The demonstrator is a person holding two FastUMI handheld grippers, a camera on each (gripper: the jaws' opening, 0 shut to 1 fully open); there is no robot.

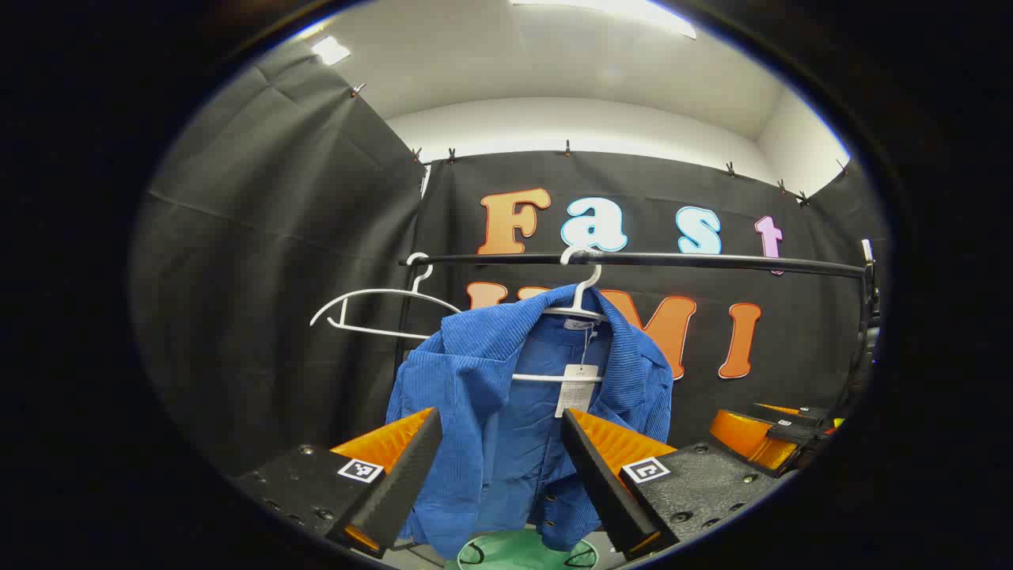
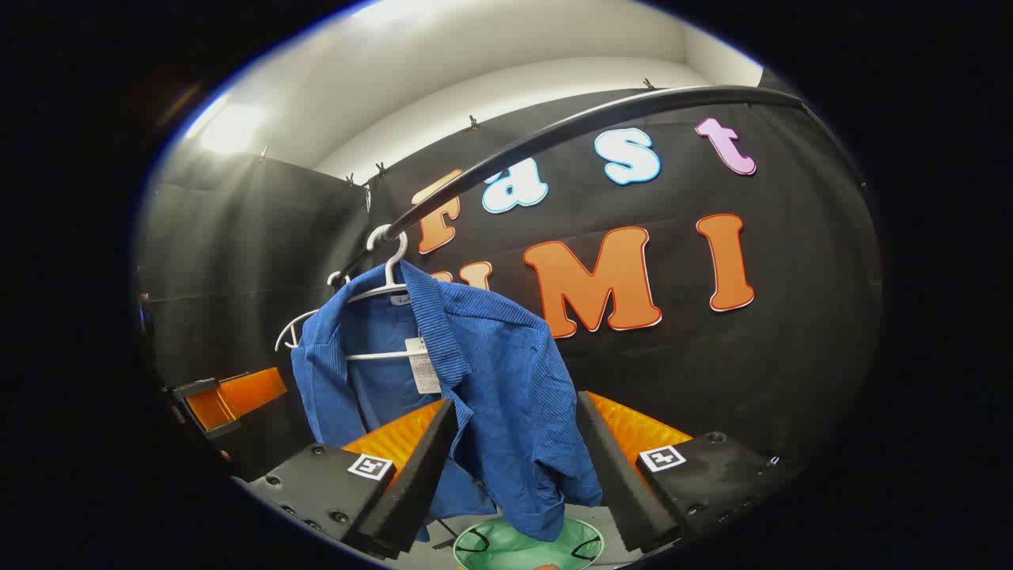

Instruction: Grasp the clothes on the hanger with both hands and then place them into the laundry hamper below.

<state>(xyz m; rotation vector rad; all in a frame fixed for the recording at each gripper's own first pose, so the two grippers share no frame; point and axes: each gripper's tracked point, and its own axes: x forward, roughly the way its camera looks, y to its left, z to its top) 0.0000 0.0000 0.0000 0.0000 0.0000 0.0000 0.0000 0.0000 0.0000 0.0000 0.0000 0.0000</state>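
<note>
A blue corduroy shirt hangs on a white hanger from the black rail, a paper tag dangling at its collar. My left gripper stands open just in front of the shirt's lower half, one finger on each side. In the right gripper view the same shirt hangs from the rail, and my right gripper is open around its right front panel and sleeve. The green hamper sits below the shirt, its rim showing between the fingers. The right gripper appears at the left gripper view's right edge.
A second, bare white hanger hangs on the rail left of the shirt. Black cloth walls close in behind and to the left. The other gripper shows at the left edge of the right gripper view.
</note>
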